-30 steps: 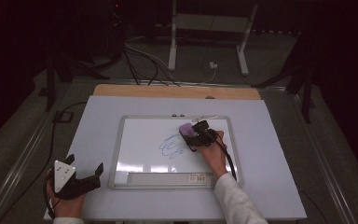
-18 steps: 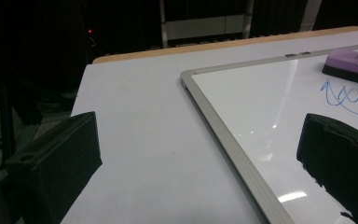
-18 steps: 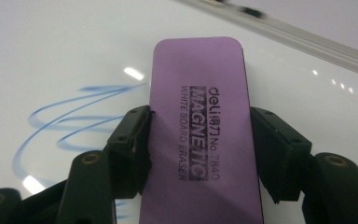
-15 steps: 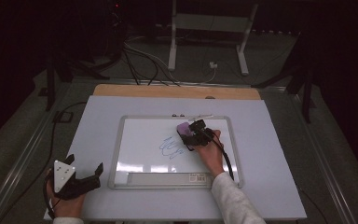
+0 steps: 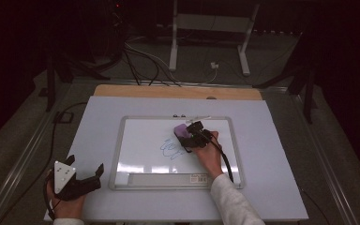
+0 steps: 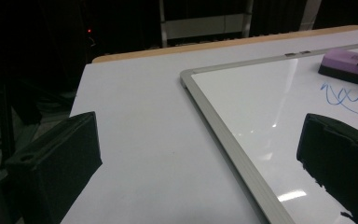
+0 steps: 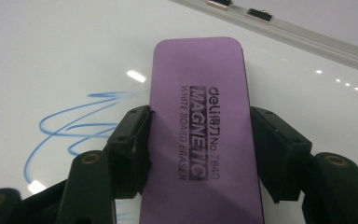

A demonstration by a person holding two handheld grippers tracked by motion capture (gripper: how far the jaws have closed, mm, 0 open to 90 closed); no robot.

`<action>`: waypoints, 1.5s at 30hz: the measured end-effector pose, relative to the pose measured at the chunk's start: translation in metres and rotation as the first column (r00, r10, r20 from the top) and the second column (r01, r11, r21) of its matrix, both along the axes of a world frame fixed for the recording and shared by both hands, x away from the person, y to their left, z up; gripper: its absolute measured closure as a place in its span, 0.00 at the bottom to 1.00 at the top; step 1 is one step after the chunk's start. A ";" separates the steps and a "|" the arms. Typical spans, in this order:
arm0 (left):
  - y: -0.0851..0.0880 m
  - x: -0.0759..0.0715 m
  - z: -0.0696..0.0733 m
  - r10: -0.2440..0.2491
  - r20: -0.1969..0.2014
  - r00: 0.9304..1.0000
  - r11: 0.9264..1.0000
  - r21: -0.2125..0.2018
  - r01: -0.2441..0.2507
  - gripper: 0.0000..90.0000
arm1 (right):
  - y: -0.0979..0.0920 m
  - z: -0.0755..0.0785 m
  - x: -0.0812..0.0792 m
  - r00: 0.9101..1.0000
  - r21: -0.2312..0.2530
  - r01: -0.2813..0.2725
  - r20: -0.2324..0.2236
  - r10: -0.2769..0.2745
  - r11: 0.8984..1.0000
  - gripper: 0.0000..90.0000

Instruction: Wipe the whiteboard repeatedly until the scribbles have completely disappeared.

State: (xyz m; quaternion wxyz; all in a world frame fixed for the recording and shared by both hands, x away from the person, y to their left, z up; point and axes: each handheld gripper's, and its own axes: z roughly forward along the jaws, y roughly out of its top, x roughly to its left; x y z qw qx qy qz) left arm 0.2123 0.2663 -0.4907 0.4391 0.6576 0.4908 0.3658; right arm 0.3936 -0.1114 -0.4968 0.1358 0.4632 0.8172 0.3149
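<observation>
A framed whiteboard (image 5: pixel 136 140) lies on the white table, with a blue scribble (image 5: pixel 171 148) near its middle. My right gripper (image 5: pixel 191 136) is shut on a purple whiteboard eraser (image 5: pixel 183 131), whose pad rests flat on the board at the scribble's upper right edge. In the right gripper view the eraser (image 7: pixel 200 126) sits squeezed between both black jaws, the blue scribble (image 7: pixel 70 126) lying to its left. My left gripper (image 5: pixel 82 176) rests open at the table's front left corner, off the board. Its view shows the board's frame (image 6: pixel 223 135), the eraser (image 6: pixel 347 65) far right and nothing between the jaws.
A grey tray strip (image 5: pixel 168 178) runs along the board's near edge. A wooden edge (image 5: pixel 178 92) borders the table's far side. Beyond it, cables (image 5: pixel 140 56) and a metal stand (image 5: pixel 211 28) sit on the dark floor.
My right gripper has slid the eraser a little toward the board's far edge. The left gripper has stayed where it was.
</observation>
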 end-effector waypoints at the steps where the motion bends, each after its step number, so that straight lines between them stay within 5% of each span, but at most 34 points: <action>1: 0.000 0.000 0.000 -0.002 -0.001 1.000 1.000 0.000 0.002 0.00 | 0.004 0.000 -0.003 1.000 -0.001 -0.024 0.000 0.024 1.000 0.46; 7: 0.000 -0.001 0.000 0.001 0.001 1.000 1.000 0.000 -0.001 0.00 | 0.019 0.000 -0.014 0.993 -0.001 -0.117 -0.003 0.117 0.993 0.46; 14: 0.000 -0.001 0.000 0.001 0.000 1.000 1.000 -0.001 -0.001 0.00 | 0.005 0.000 -0.004 1.000 -0.012 0.006 0.010 -0.005 1.000 0.46; 24: 0.000 -0.001 0.000 0.001 0.000 1.000 1.000 0.002 -0.001 0.00 | 0.036 0.001 -0.026 0.986 -0.004 -0.169 0.000 0.169 0.986 0.46; 29: 0.001 -0.001 0.000 0.004 0.004 1.000 1.000 -0.004 -0.004 0.00 | 0.024 0.000 -0.015 0.998 -0.002 -0.069 0.009 0.069 0.998 0.46; 31: 0.000 0.000 0.000 0.002 0.000 1.000 1.000 0.000 -0.002 0.00 | 0.024 0.000 -0.015 0.998 -0.007 -0.065 0.012 0.066 0.998 0.46; 40: -0.001 -0.001 0.001 0.001 0.001 1.000 1.000 0.004 -0.001 0.00 | 0.045 0.000 -0.038 0.979 0.005 -0.203 0.003 0.203 0.979 0.46; 45: 0.000 -0.001 0.000 0.003 0.005 1.000 1.000 -0.003 -0.003 0.00 | 0.034 -0.001 -0.028 0.992 -0.010 -0.120 0.022 0.120 0.993 0.46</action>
